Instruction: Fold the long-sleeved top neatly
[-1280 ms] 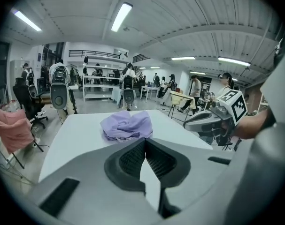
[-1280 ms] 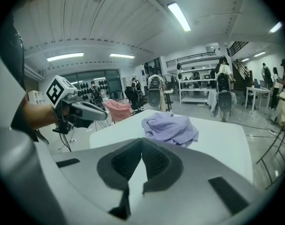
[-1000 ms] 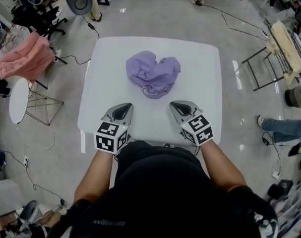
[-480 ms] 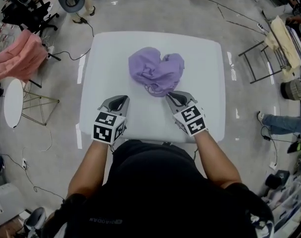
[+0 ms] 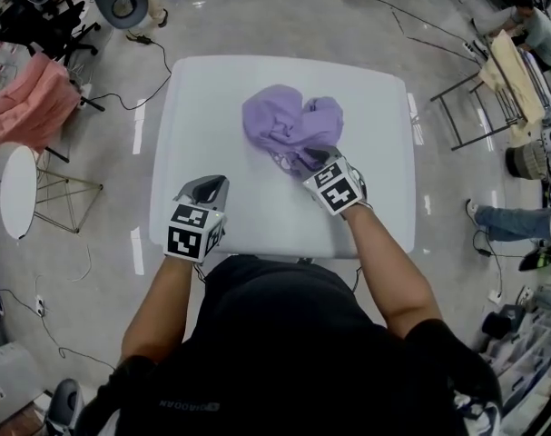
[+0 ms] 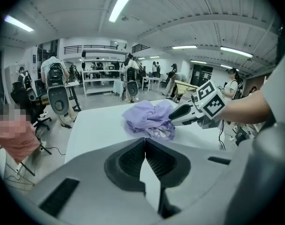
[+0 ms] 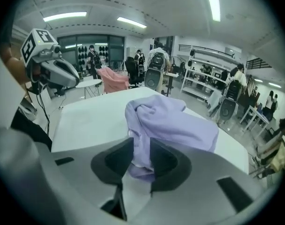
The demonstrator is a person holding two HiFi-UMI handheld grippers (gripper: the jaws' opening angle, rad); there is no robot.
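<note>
The lilac long-sleeved top (image 5: 291,125) lies crumpled in a heap on the far middle of the white table (image 5: 257,212). My right gripper (image 5: 313,160) is at the heap's near edge. Its jaws have just been opening, and in the right gripper view (image 7: 140,149) a hanging fold of the top (image 7: 170,123) sits in the gap between them. My left gripper (image 5: 210,185) hovers over bare table to the left of the heap, apart from it. In the left gripper view (image 6: 145,142) its jaws are shut on nothing, and the top (image 6: 149,118) lies ahead with the right gripper (image 6: 173,121) at its edge.
A pink garment (image 5: 25,107) is draped over a stand left of the table, near a small round white table (image 5: 16,189). A folding rack (image 5: 475,98) stands to the right. Cables run across the floor, and a chair base (image 5: 121,3) sits beyond the far left corner.
My right gripper has moved forward and down to the near edge of the top, and its jaws have opened around a fold. The left gripper has edged forward over the table.
</note>
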